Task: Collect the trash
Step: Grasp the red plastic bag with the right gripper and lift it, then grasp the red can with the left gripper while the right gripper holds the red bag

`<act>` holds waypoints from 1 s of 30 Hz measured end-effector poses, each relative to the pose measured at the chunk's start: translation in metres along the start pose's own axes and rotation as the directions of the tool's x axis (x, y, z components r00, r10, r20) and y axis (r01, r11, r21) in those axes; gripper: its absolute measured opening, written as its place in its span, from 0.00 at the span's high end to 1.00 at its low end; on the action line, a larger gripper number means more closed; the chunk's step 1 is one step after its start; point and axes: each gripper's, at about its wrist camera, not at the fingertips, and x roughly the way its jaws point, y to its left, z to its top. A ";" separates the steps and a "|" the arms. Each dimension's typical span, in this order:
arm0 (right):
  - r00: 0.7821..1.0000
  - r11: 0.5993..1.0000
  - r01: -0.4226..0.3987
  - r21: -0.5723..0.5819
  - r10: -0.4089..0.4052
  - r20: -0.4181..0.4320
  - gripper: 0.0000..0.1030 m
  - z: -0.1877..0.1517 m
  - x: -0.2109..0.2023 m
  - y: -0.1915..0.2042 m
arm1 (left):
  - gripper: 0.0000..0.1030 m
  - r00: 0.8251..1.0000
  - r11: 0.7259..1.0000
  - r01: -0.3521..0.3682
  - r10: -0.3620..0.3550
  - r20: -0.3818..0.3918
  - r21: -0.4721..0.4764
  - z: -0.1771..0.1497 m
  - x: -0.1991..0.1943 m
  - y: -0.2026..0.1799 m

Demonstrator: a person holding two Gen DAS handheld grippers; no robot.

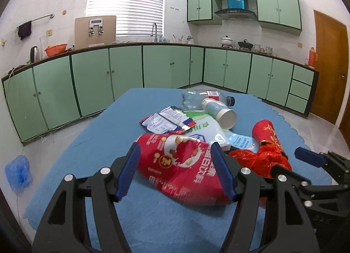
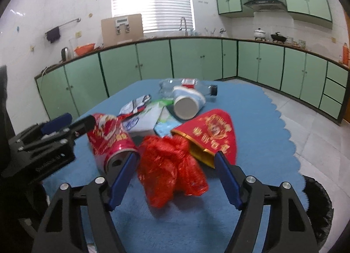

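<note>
Trash lies in a heap on a blue mat (image 1: 91, 139). My left gripper (image 1: 175, 154) is open, its blue fingers on either side of a red snack bag (image 1: 181, 165), which also shows in the right wrist view (image 2: 109, 137). My right gripper (image 2: 175, 165) is open around a crumpled red plastic bag (image 2: 170, 165), which also shows in the left wrist view (image 1: 260, 158). A red paper gift bag (image 2: 212, 132) lies just behind it. Further back lie a white paper cup (image 2: 188, 104), a clear plastic bottle (image 1: 196, 97), a white salt bag (image 1: 207, 130) and a foil wrapper (image 1: 164, 119).
A black bin (image 2: 317, 207) stands at the mat's right edge in the right wrist view. Green kitchen cabinets (image 1: 131, 73) run along the walls behind. A blue plastic bag (image 1: 18, 169) lies on the tiled floor at left. A wooden door (image 1: 330, 66) is at far right.
</note>
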 end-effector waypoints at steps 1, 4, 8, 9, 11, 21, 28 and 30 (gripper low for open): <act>1.000 1.000 -0.012 0.001 0.012 -0.018 0.39 -0.002 0.004 0.000 | 0.37 1.000 1.000 -0.002 0.002 -0.003 -0.002 -0.001 0.000 0.001; 0.997 0.999 -0.052 0.008 0.052 -0.055 0.58 -0.007 0.011 -0.001 | 0.37 1.000 1.000 -0.007 0.007 -0.007 -0.006 -0.002 -0.001 0.004; 0.994 0.997 -0.080 -0.008 0.079 -0.071 0.74 -0.009 0.010 0.002 | 0.37 1.000 1.000 -0.009 0.009 -0.013 -0.016 -0.002 0.000 0.006; 0.994 0.997 -0.082 -0.010 0.082 -0.071 0.78 -0.009 0.009 0.002 | 0.37 1.000 1.000 -0.007 0.007 -0.015 -0.018 -0.002 0.000 0.005; 0.994 0.996 -0.085 -0.011 0.084 -0.070 0.81 -0.007 0.006 0.001 | 0.37 1.000 1.000 0.000 -0.001 -0.014 -0.020 -0.001 -0.001 0.004; 0.999 0.999 -0.051 0.017 0.050 0.021 0.86 0.011 -0.037 -0.014 | 0.35 0.996 0.996 0.084 -0.084 -0.014 0.020 -0.002 -0.006 -0.025; 0.999 0.999 -0.009 0.035 0.007 0.049 0.86 0.013 -0.048 -0.027 | 0.35 0.994 0.992 0.098 -0.095 -0.049 0.074 -0.005 0.008 -0.052; 0.999 0.999 -0.002 0.041 0.000 0.050 0.86 0.014 -0.047 -0.030 | 0.35 0.994 0.992 0.093 -0.088 -0.063 0.083 -0.009 0.011 -0.056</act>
